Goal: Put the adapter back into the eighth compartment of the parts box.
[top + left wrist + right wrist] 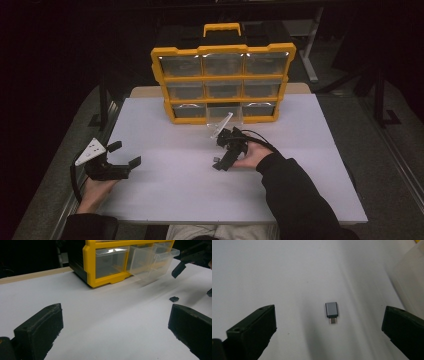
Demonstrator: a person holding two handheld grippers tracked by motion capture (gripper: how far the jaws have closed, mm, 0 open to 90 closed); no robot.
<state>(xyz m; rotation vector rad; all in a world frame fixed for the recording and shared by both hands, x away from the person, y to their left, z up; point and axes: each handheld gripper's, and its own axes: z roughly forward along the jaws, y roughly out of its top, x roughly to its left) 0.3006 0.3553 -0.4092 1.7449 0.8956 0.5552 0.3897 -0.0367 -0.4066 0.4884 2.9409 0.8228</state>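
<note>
**Right gripper lined up over the small adapter**

Nearest the person, the left gripper rests at the near left of the white surface, its jaws wide apart and holding nothing — it plays no part in the step for now. In the left gripper view, bare surface lies between its jaws.

Farther in, near the middle of the surface, the right gripper points down at a small grey adapter with a metal plug at one end. In the right gripper view the adapter lies flat between the two jaws, well clear of both, a little right of centre. The jaws are spread wide and touch nothing. The same piece appears as a dark speck in the left gripper view.

To do the pick well, I would judge that the gripper should come straight down until the jaw tips nearly meet the surface, and should close across the adapter's narrow grey body rather than its plug. Such a low, light piece can skid or flip if one jaw reaches it first — so centre it before closing.

Beyond, at the far edge, stands a yellow drawer cabinet with its bottom middle clear drawer pulled out, the likely place for the adapter.
</note>
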